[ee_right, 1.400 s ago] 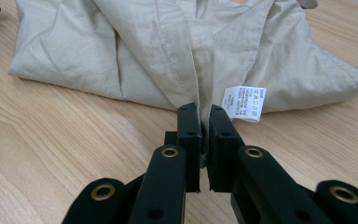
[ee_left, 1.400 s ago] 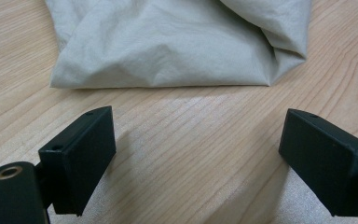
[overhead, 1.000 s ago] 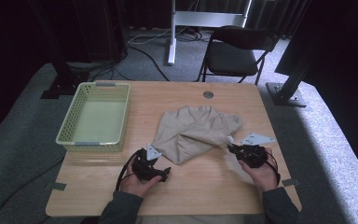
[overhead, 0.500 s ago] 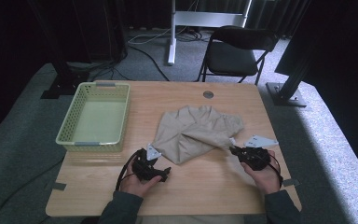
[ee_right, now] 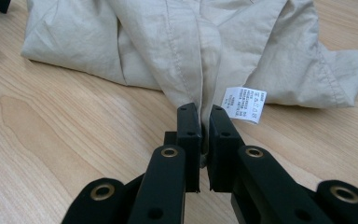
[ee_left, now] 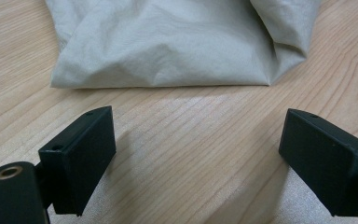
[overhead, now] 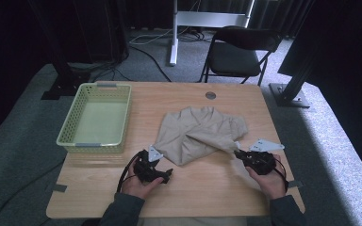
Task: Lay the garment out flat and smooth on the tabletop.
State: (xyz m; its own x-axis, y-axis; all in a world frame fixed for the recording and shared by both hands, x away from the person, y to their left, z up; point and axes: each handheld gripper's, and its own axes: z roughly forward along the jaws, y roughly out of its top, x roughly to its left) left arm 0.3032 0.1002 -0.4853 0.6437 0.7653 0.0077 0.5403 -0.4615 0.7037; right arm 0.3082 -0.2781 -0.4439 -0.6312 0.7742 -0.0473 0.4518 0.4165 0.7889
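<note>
Lying crumpled on the wooden bench (overhead: 217, 183), the beige garment (overhead: 198, 134) is seen right of the bench's middle, with the green basket (overhead: 96, 117) well apart at its left. The right claw (ee_right: 204, 135) is closed on a pinched fold of the garment at its near right corner, and the fabric gripped between the jaws is hidden by them in the right gripper view. A white care label (ee_right: 243, 104) is shown just beside the right jaw, touching the fabric; its print is too small to be read. The left claw (ee_left: 196, 154) is held wide open, with bare bench between its jaws and the garment's folded front edge lying a little beyond the tips, not touched. The upper part of the garment is cut off in both gripper views, so its full outline is given in the high view alone, where seams and folds are hard to make out. In the high view the left claw (overhead: 162, 169) is partly covered by the hand and the grey plate, and the right claw (overhead: 238, 153) is seen at the garment's edge. The kind of garment cannot be told with certainty.
</note>
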